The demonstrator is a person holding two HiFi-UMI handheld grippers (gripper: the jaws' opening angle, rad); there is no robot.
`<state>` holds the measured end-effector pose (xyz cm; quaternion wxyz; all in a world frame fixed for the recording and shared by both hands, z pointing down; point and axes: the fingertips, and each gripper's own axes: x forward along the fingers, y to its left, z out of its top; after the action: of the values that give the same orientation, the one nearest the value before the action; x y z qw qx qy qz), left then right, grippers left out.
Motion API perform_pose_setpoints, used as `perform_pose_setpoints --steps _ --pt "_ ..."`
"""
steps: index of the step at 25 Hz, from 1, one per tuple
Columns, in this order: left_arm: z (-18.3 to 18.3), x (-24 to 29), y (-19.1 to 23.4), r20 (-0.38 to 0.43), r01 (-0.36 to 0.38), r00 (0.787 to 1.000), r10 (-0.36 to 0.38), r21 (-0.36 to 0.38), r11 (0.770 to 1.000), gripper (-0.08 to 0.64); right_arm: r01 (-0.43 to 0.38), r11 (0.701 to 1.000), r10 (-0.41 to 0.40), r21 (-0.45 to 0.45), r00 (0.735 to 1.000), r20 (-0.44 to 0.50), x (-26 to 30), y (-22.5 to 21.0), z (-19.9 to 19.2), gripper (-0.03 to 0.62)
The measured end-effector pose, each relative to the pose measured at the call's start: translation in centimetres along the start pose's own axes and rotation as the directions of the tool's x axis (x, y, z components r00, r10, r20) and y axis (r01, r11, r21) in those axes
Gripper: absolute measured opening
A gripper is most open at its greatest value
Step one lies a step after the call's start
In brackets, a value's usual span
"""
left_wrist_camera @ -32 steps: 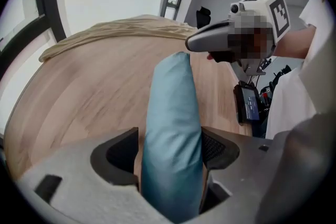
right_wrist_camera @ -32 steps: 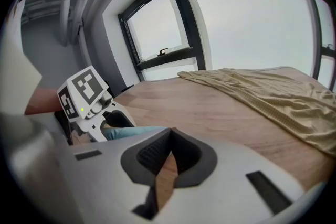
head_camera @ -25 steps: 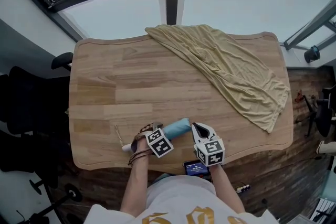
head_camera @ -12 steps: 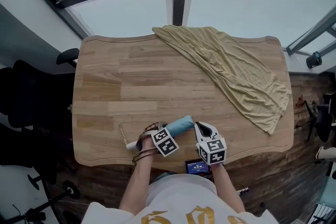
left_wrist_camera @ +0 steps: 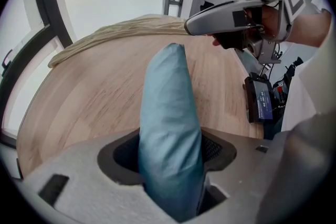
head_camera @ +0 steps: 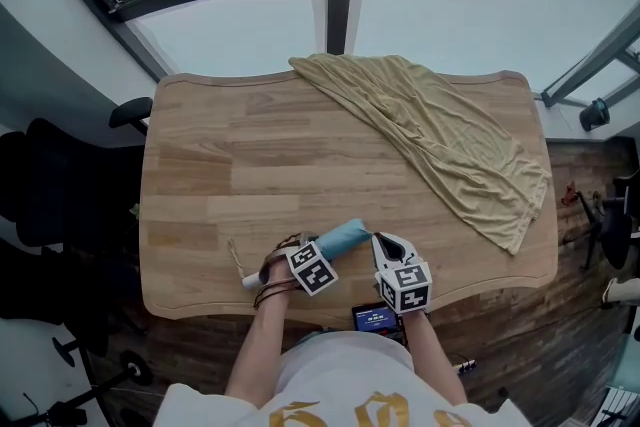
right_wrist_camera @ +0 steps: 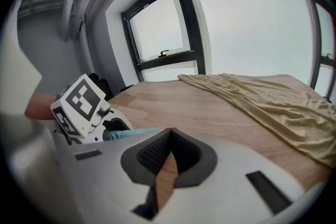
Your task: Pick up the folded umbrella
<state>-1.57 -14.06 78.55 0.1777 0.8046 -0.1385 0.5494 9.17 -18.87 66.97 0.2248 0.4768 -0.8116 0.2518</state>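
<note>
In the head view, the folded light-blue fabric umbrella (head_camera: 342, 237) is being shown lying on the pale wooden table (head_camera: 250, 165), with its middle between the fingers of the left gripper (head_camera: 297, 250) and its tip just beside the fingertips of the right gripper (head_camera: 381, 241). In the left gripper view, the umbrella is being flanked by fingers that have just been closing and are being held apart, with no squeeze visible on the fabric. In the right gripper view, the fingers are being held together on nothing, and the umbrella is being shown off to their left.
</note>
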Motion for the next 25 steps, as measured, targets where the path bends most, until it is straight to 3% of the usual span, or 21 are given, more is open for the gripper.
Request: perform_pose_setpoints --steps 11,18,25 --pt "0.1 -0.7 -0.1 0.03 0.009 1.0 -0.008 -0.024 1.0 0.282 0.033 0.999 -0.032 -0.004 0.999 0.022 -1.4 -0.8 0.8 0.009" --pt "2.5 -3.5 0.3 0.163 0.034 0.986 -0.017 -0.101 0.994 0.281 0.036 0.999 -0.036 0.0 0.999 0.035 -1.6 -0.8 1.3 0.009" --pt "4.0 -5.7 2.0 0.264 -0.023 0.962 0.064 -0.156 0.987 0.281 0.029 1.0 -0.028 -0.008 0.999 0.047 -1.6 -0.3 1.8 0.009"
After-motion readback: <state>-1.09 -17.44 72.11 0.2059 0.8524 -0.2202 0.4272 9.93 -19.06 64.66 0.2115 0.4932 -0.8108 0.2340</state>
